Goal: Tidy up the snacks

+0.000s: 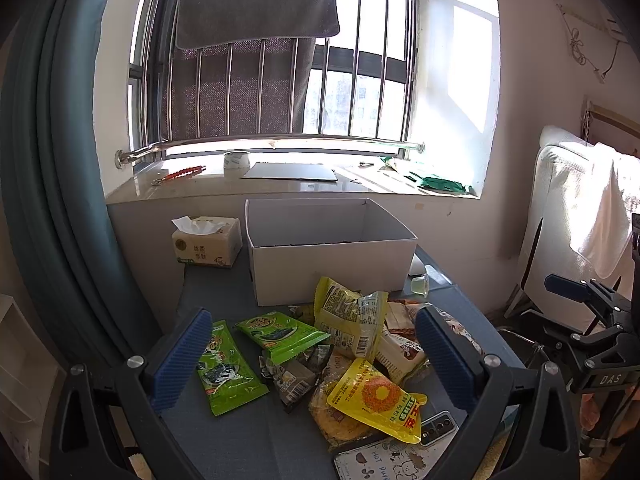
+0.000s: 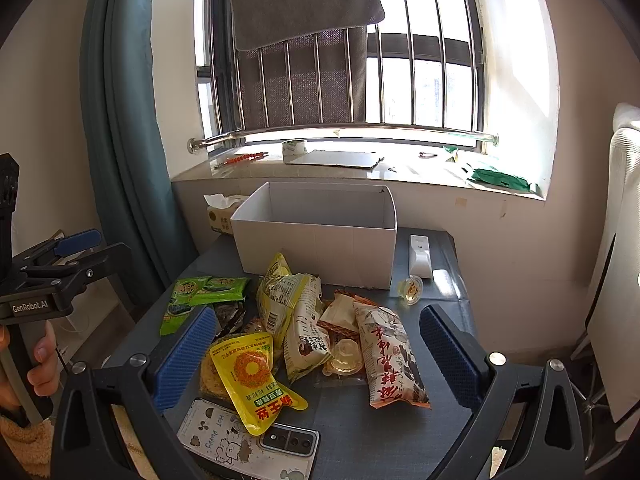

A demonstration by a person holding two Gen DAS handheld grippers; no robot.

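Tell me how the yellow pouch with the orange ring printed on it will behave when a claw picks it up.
The yellow pouch looks like thin glossy film, so it may be slippery and floppy. It lies flat, probably light. It overlaps the phone and a round cake packet, so lifting could drag those.

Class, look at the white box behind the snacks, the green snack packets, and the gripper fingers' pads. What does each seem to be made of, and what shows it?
White box: probably matte cardboard; thin flat walls, folded corners, no shine.
Green snack packets: likely glossy plastic film; bright glints, crimped sealed ends.
Blue pads on the fingers: apparently rubber or soft plastic; finely ribbed, dull surface.
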